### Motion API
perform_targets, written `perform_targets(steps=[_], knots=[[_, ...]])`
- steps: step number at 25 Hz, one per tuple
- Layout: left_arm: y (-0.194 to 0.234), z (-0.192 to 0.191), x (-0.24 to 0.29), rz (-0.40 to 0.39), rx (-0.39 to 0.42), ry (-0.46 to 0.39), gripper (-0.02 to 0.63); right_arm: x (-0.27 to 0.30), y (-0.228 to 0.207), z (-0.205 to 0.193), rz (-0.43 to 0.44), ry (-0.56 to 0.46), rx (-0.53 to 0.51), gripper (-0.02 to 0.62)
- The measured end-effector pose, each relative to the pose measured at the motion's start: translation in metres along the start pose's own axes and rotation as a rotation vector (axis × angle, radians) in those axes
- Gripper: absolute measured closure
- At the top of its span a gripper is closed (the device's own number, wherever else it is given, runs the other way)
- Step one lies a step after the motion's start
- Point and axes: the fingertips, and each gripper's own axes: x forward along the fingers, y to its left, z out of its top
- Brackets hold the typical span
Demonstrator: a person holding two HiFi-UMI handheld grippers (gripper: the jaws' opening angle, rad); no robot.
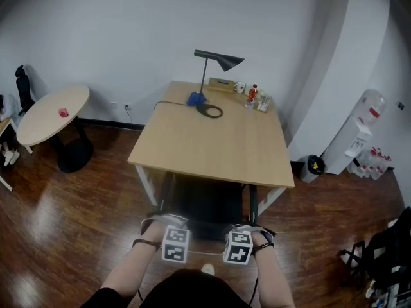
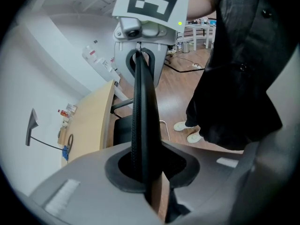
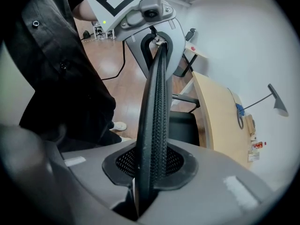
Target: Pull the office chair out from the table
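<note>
Under table (image 1: pixel 212 147), black mesh-backed office chair (image 1: pixel 207 204)

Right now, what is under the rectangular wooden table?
The black office chair stands partly under the table's near edge. The tabletop covers everything farther in, and the chair's base does not show.

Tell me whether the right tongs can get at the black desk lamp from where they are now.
Probably not. The right tongs are shut on the chair back at the near edge of the table, and the lamp stands at the far end, with its whole length between.
</note>
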Motion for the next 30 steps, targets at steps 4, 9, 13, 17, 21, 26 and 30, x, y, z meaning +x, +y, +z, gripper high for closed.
perform_targets(steps=[4,9,13,17,21,26,30], knots=[[-0.012,0.001,-0.005,-0.001,0.006,-0.008,0.537,-0.002,0.013,0.004,-0.004,0.005,0.012,0.512],[-0.026,0.0,-0.012,0.008,0.03,-0.015,0.538,-0.004,0.03,0.011,-0.012,0.011,0.031,0.514],[-0.039,0.002,-0.017,0.005,0.042,-0.015,0.538,-0.007,0.043,0.013,-0.018,0.012,0.039,0.512],[-0.051,0.008,-0.019,0.001,0.045,-0.018,0.538,-0.009,0.055,0.01,-0.021,0.014,0.038,0.514],[-0.063,0.011,-0.022,-0.008,0.037,-0.012,0.538,-0.011,0.067,0.011,-0.017,0.019,0.036,0.515],[-0.078,0.018,-0.026,-0.013,0.019,0.0,0.538,-0.016,0.083,0.008,0.0,0.017,0.035,0.515],[-0.087,0.02,-0.03,-0.015,0.004,0.005,0.538,-0.019,0.093,0.01,0.017,0.014,0.032,0.514]])
